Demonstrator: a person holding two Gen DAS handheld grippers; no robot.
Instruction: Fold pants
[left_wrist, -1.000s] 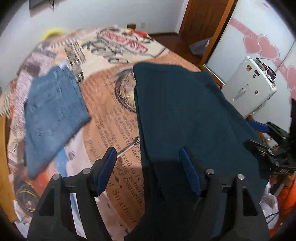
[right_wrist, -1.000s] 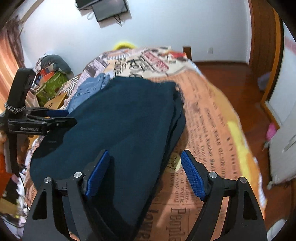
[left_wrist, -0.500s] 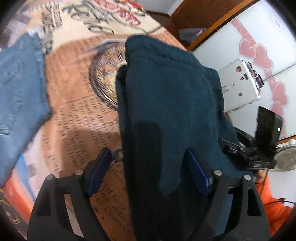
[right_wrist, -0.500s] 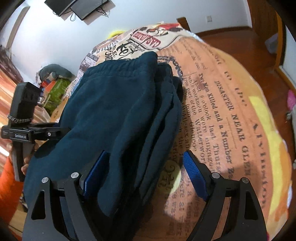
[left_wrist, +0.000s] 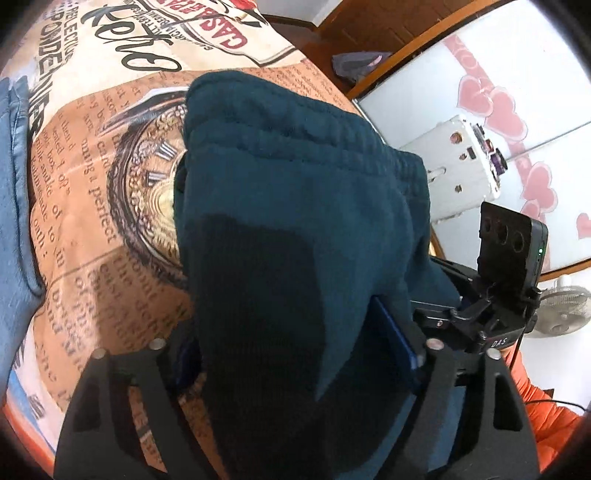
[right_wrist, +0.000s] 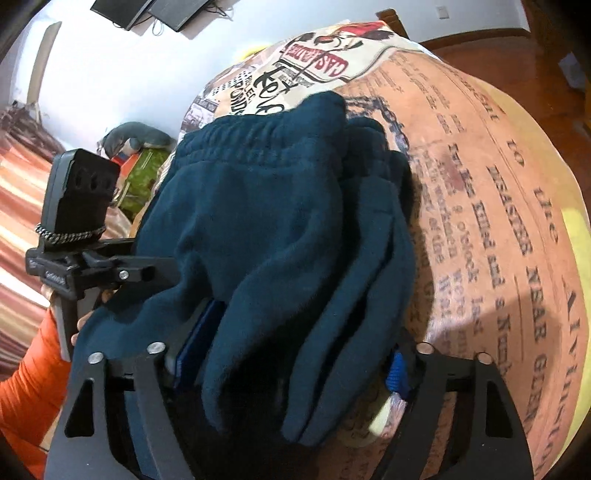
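Note:
Dark teal pants (left_wrist: 295, 184) lie folded lengthwise on a newspaper-print bedspread (left_wrist: 110, 221), waistband at the far end. My left gripper (left_wrist: 288, 347) straddles their near left part. Cloth fills the gap and hides the left pad, and the jaws are closing. In the right wrist view the pants (right_wrist: 277, 221) bunch in ridges between the blue pads of my right gripper (right_wrist: 295, 362), whose jaws are also closing. Neither pair of pads visibly squeezes the cloth. Each view shows the other gripper's body at the pants' side edge, its tips hidden by cloth.
Folded blue jeans (left_wrist: 14, 184) lie on the bedspread (right_wrist: 480, 221) left of the pants. A white case (left_wrist: 461, 166) and a fan (left_wrist: 565, 310) stand beyond the bed's right edge. A person's orange sleeve (right_wrist: 26, 387) holds the left gripper. Wooden floor (right_wrist: 517, 55) lies past the bed.
Both grippers have sunk and tipped downward toward the near end of the pants. The cloth, earlier ahead of the fingers, now sits between both pairs of pads.

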